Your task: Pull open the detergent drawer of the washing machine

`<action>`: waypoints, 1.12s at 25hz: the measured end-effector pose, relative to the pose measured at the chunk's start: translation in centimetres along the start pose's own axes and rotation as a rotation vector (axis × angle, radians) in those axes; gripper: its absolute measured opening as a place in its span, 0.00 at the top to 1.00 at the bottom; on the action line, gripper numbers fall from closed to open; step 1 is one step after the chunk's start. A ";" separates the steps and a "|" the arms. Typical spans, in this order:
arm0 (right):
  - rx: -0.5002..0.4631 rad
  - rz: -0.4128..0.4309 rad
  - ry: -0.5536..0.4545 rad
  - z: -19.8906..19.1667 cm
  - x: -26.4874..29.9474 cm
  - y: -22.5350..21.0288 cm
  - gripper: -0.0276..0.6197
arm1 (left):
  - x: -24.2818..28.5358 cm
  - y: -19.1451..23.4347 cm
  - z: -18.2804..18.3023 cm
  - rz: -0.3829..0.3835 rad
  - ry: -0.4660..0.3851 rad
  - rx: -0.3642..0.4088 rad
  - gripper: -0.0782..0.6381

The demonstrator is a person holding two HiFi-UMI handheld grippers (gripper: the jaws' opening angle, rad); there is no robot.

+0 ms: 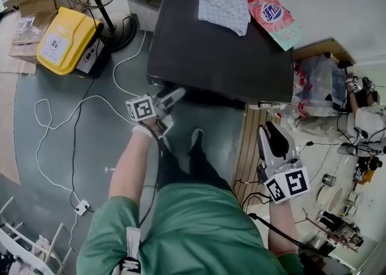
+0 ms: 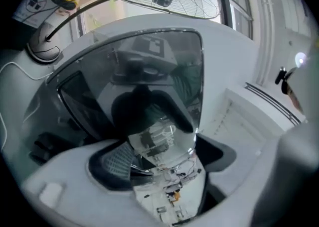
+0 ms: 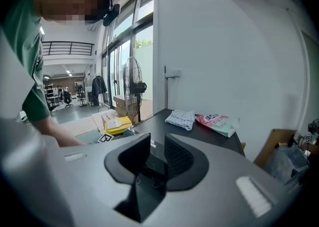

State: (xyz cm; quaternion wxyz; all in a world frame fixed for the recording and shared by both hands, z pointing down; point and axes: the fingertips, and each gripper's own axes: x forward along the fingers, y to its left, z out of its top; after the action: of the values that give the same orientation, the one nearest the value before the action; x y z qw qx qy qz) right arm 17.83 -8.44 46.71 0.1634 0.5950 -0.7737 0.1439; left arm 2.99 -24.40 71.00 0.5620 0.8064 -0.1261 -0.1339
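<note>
a closed pink pouch point(image 1: 274, 17) and a checked cloth point(image 1: 224, 3) lie at the far side of the dark counter point(image 1: 181, 38) on top of the washing machine point(image 1: 241, 87). a shut yellow case point(image 1: 65, 40) sits on the floor to the left, near a fan stand point(image 1: 114, 32); what it holds cannot be seen. grey floor lies open before the machine's front edge, with a white cable point(image 1: 57, 124) looping across it on the left. the left gripper point(image 1: 174, 95) is at the front left corner, its fingers point(image 2: 112, 164) set either side of the glossy detergent drawer point(image 2: 162, 139), which fills the gap. they appear pressed on it, though the mirror-like face blurs the contact. the right gripper point(image 1: 268, 134) hangs well off to the right, fingers point(image 3: 180, 157) a little apart, holding nothing.
</note>
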 end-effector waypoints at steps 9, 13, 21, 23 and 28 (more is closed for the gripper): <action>0.009 0.043 0.009 -0.7 0.5 1.0 0.82 | -1.8 -0.8 -1.6 -0.002 -0.038 -0.003 0.41; 0.009 0.069 0.009 -0.8 1.3 1.4 0.82 | -4.7 -2.4 -4.9 -0.016 -0.014 0.012 0.44; -0.002 0.164 -0.001 0.0 3.3 3.6 0.82 | -8.3 -4.4 -9.3 -0.004 0.004 -0.015 0.43; -0.014 0.190 -0.002 0.2 3.6 4.4 0.82 | -8.8 -4.6 -9.8 0.004 0.009 -0.013 0.43; -0.037 0.243 -0.004 0.6 4.1 5.7 0.82 | -9.8 -5.2 -10.7 0.013 -0.006 0.000 0.42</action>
State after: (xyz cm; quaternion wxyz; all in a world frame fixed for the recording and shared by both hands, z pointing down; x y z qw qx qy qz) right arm 11.24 -10.88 47.75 0.1541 0.4938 -0.8430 0.1474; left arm -2.09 -9.83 70.39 0.5625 0.8052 -0.1332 -0.1325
